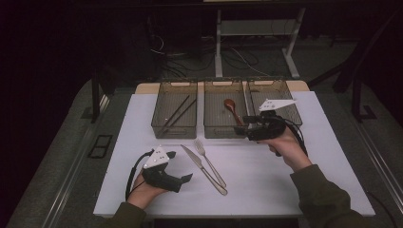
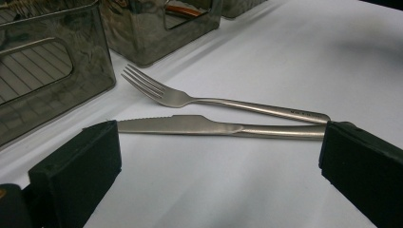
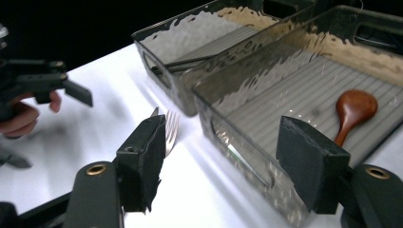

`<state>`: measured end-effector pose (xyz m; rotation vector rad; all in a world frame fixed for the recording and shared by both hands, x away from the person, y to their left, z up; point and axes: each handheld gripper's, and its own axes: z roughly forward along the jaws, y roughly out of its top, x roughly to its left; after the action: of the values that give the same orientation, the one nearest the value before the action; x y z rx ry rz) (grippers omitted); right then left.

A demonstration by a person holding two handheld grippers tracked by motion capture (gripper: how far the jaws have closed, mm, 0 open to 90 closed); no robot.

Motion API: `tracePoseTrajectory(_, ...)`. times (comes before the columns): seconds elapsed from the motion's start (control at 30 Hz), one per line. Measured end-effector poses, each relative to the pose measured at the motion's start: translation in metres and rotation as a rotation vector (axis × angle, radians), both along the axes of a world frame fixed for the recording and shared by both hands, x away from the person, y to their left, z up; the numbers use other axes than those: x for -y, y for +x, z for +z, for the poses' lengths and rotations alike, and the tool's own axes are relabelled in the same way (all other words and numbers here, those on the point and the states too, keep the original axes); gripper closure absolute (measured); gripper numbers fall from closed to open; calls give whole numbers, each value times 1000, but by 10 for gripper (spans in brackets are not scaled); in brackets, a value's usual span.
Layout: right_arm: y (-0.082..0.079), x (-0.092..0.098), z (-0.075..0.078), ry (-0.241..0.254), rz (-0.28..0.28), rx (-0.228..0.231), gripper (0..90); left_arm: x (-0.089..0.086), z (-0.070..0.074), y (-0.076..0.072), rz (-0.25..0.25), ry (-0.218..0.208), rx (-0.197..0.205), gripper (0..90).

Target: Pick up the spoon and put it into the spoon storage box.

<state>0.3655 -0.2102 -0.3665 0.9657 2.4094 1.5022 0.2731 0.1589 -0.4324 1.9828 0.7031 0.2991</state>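
A steel fork (image 1: pixel 209 160) and a steel knife (image 1: pixel 203 169) lie side by side on the white table top, their handles meeting toward the person. My left gripper (image 1: pixel 184 179) rests low at the front left and points at them. Its jaws stand open around nothing (image 2: pixel 218 156), with the knife (image 2: pixel 199 126) and fork (image 2: pixel 228 102) just beyond. My right gripper (image 1: pixel 241 125) hovers at the front wall of the middle bin (image 1: pixel 211 130), open and empty (image 3: pixel 223 161). A brown wooden spoon (image 3: pixel 354 111) lies inside that bin. The fork's tines (image 3: pixel 171 126) peek past the right gripper's left jaw.
Three smoky clear bins stand in a row at the back of the white board (image 1: pixel 304 190). The left bin (image 1: pixel 159 124) holds dark chopsticks (image 1: pixel 177 114). The right bin (image 1: pixel 295 111) lies behind my right gripper. Beyond the table are desk legs and cables on the floor.
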Motion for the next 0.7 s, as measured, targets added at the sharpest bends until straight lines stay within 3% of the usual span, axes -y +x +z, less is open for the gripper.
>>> tracePoseTrajectory(0.33, -33, 33, -25, 0, -30, 2, 306, 1, 1, -1, -2, 11, 8, 0)
tracePoseTrajectory(0.7, -63, 56, -43, -12, -55, 4, 282, 0, 2, -2, -2, 10, 8, 0)
